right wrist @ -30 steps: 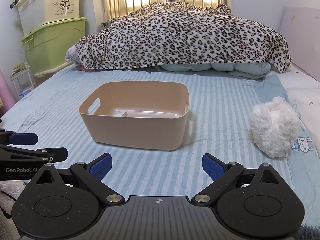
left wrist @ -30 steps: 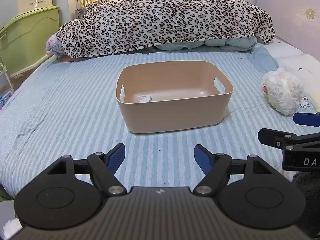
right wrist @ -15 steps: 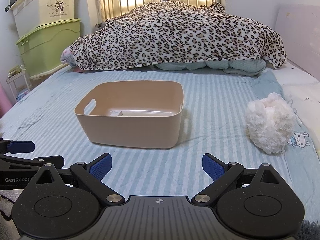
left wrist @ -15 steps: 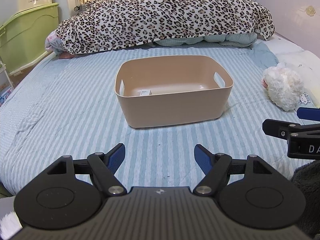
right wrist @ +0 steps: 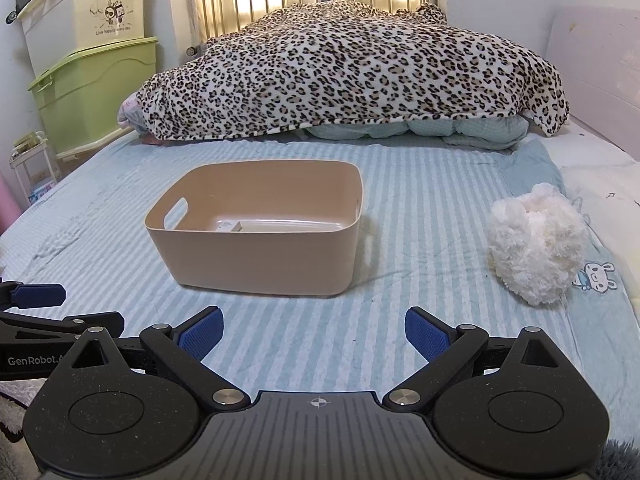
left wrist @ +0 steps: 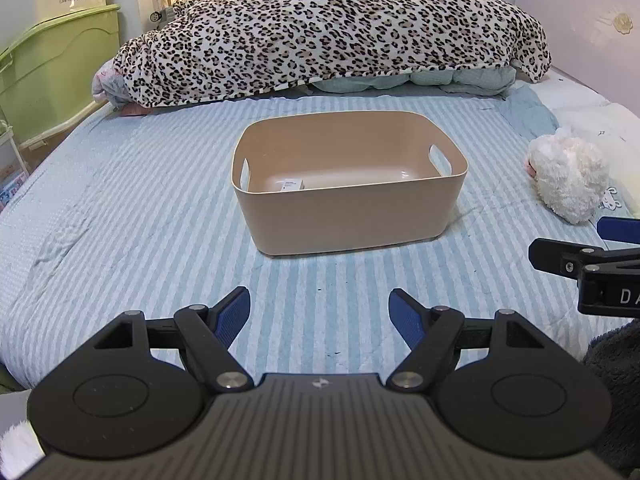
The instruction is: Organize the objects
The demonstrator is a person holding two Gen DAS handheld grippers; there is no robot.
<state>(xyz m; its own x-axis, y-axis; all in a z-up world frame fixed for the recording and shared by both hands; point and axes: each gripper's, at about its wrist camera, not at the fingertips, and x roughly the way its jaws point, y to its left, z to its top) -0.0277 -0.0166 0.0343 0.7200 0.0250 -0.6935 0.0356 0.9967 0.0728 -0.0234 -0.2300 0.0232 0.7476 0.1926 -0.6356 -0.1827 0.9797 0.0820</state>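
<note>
A beige plastic bin [left wrist: 348,216] [right wrist: 256,260] with cut-out handles sits on the striped bed in front of both grippers. A small white card [left wrist: 291,184] lies on its floor. A white fluffy plush toy [left wrist: 568,176] [right wrist: 534,242] lies on the bed to the right of the bin. My left gripper [left wrist: 320,312] is open and empty, short of the bin. My right gripper [right wrist: 314,334] is open and empty, also short of the bin, with the plush ahead to its right.
A leopard-print blanket [left wrist: 332,28] is heaped across the far end of the bed. Green and cream storage boxes [right wrist: 92,64] stand stacked at the left. A pale headboard [left wrist: 580,24] and white pillow area line the right side.
Both grippers have drawn back and risen slightly, so the bin and plush look a little farther off. Both jaws stay open and empty.
</note>
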